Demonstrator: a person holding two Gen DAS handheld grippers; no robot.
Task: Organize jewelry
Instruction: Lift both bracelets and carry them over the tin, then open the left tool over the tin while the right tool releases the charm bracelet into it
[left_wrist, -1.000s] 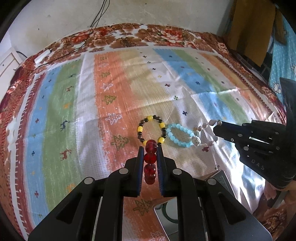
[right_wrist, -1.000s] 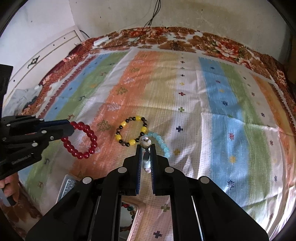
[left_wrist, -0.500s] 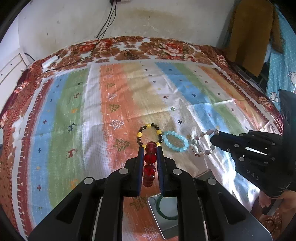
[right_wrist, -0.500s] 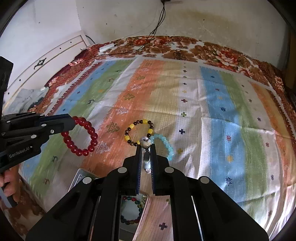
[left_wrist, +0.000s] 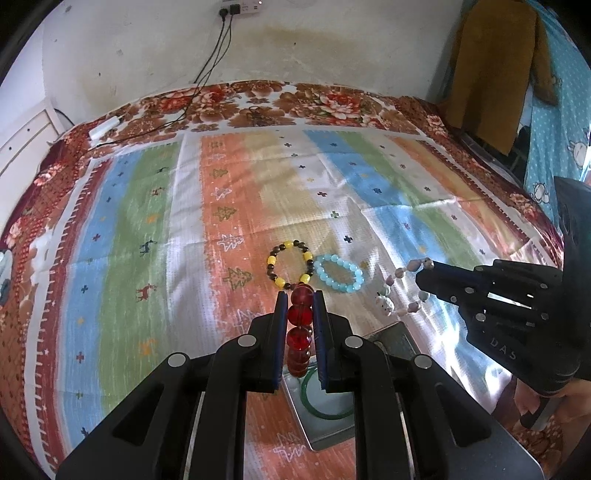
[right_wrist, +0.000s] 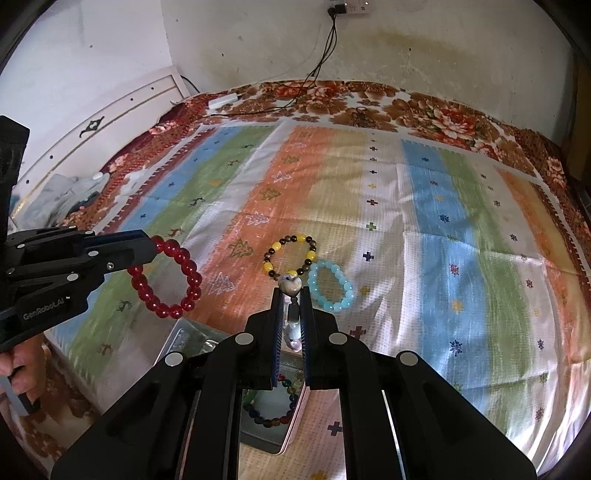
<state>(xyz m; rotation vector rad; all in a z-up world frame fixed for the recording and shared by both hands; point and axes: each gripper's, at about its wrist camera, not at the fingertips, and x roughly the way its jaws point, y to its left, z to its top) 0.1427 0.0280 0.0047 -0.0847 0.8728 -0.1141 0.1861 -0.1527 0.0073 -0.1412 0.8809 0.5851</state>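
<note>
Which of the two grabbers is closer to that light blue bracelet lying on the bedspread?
Probably the right gripper, holding the pale bead bracelet: its tips hover beside the light blue bracelet. The left gripper, holding the red bracelet, is farther off, beyond the yellow-and-brown one.

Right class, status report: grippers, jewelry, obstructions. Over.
Left gripper shut on red bracelet. Right gripper shut on pale bracelet. Two bracelets on bedspread. Nothing blocking.
</note>
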